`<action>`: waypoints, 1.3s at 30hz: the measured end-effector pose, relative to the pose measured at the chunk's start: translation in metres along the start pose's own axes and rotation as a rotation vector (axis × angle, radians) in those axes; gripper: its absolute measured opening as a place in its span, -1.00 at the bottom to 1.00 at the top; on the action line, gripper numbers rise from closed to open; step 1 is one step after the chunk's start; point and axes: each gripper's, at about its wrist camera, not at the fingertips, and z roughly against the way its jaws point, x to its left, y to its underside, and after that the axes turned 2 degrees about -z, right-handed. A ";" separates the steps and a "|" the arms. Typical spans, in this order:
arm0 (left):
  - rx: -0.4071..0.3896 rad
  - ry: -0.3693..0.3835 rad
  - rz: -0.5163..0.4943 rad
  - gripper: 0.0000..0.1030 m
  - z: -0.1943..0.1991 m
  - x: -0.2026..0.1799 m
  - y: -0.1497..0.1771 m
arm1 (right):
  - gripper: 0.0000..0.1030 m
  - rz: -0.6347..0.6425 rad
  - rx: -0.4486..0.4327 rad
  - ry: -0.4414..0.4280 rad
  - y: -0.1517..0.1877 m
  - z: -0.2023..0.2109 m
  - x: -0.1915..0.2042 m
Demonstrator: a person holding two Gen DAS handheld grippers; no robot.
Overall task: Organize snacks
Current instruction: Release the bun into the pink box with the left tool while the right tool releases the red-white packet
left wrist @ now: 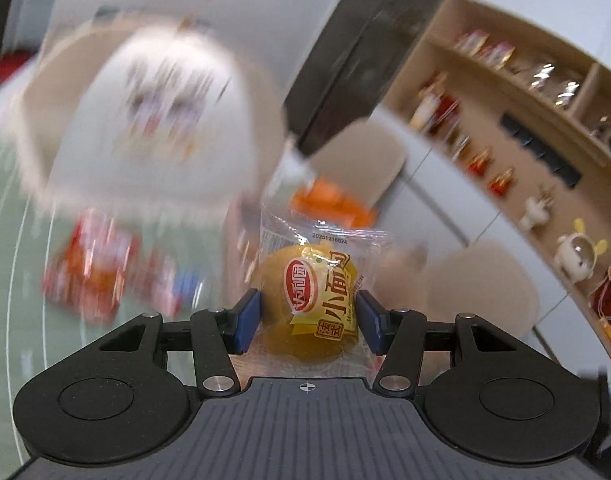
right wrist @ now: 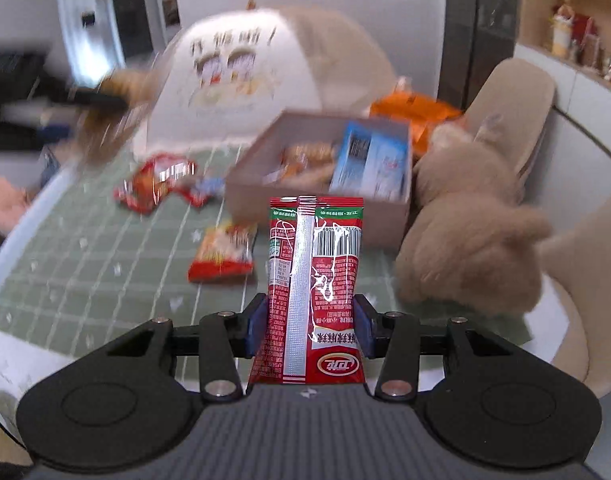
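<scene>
My left gripper (left wrist: 308,318) is shut on a small golden bread bun in a clear wrapper (left wrist: 313,300), held above the table; its blue pads (left wrist: 249,320) press both sides. My right gripper (right wrist: 308,328) is shut on a red snack packet (right wrist: 315,280) with a silver seam, standing upright between the pads. Ahead in the right wrist view an open cardboard box (right wrist: 321,204) holds a blue-and-white pack (right wrist: 369,164) and several small snacks. Red packets (right wrist: 221,254) (right wrist: 155,186) lie loose on the green gridded mat (right wrist: 85,264). The left wrist view is blurred.
A large white domed lid with a cartoon print (right wrist: 229,76) stands behind the box. A tan plush toy (right wrist: 469,240) and beige chairs (right wrist: 521,120) sit to the right, an orange bag (right wrist: 417,114) behind the box. A shelf with figurines (left wrist: 545,152) lines the wall.
</scene>
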 end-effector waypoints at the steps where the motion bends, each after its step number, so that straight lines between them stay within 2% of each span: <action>1: -0.027 0.002 -0.027 0.11 -0.001 -0.008 -0.018 | -0.13 -0.010 -0.020 -0.003 -0.004 0.005 -0.003; 5: -0.129 0.005 -0.119 0.12 -0.008 -0.038 -0.078 | -0.13 -0.026 -0.074 0.000 -0.014 0.017 -0.010; 7: -0.142 0.026 -0.126 0.12 -0.019 -0.050 -0.108 | -0.13 -0.018 -0.086 0.016 -0.017 0.019 -0.012; 9: -0.078 0.073 -0.095 0.12 -0.038 -0.052 -0.133 | -0.13 -0.012 -0.091 0.029 -0.019 0.020 -0.013; 11: 0.016 0.099 -0.045 0.12 -0.064 -0.045 -0.142 | -0.13 -0.001 -0.093 0.042 -0.021 0.024 -0.015; 12: 0.031 0.082 -0.054 0.08 -0.072 -0.042 -0.139 | -0.13 0.004 -0.096 0.048 -0.021 0.024 -0.016; 15: -0.032 0.045 -0.089 0.08 -0.070 -0.032 -0.127 | -0.13 0.012 -0.113 0.062 -0.021 0.032 -0.022; 17: -0.064 0.067 -0.009 0.08 -0.065 -0.016 -0.117 | -0.13 -0.005 -0.110 0.064 -0.025 0.032 -0.029; 20: -0.051 0.063 0.068 0.08 -0.061 0.006 -0.100 | -0.13 -0.020 -0.117 0.054 -0.041 0.030 -0.036; 23: -0.006 0.025 0.112 0.08 -0.055 0.025 -0.077 | -0.13 -0.015 -0.178 0.013 -0.082 0.038 -0.039; 25: 0.017 0.019 0.160 0.08 -0.052 0.033 -0.056 | -0.13 -0.001 -0.232 -0.015 -0.124 0.044 -0.037; 27: 0.049 0.028 0.226 0.08 -0.051 0.037 -0.028 | -0.10 0.035 -0.264 0.001 -0.169 0.041 -0.031; 29: 0.080 0.040 0.267 0.08 -0.051 0.041 -0.002 | 0.28 0.094 -0.254 0.020 -0.209 0.029 -0.022; 31: 0.108 0.019 0.256 0.08 -0.048 0.043 0.019 | 0.37 0.071 -0.230 -0.007 -0.240 0.018 -0.023; 33: 0.129 -0.033 0.216 0.08 -0.044 0.048 0.032 | 0.42 0.006 -0.225 -0.058 -0.257 0.013 -0.028; 35: 0.134 -0.092 0.199 0.08 -0.037 0.060 0.042 | 0.53 -0.061 -0.218 -0.123 -0.259 0.006 -0.034; 39: 0.089 -0.150 0.291 0.08 -0.020 0.090 0.050 | 0.53 -0.081 -0.143 -0.144 -0.236 -0.023 -0.028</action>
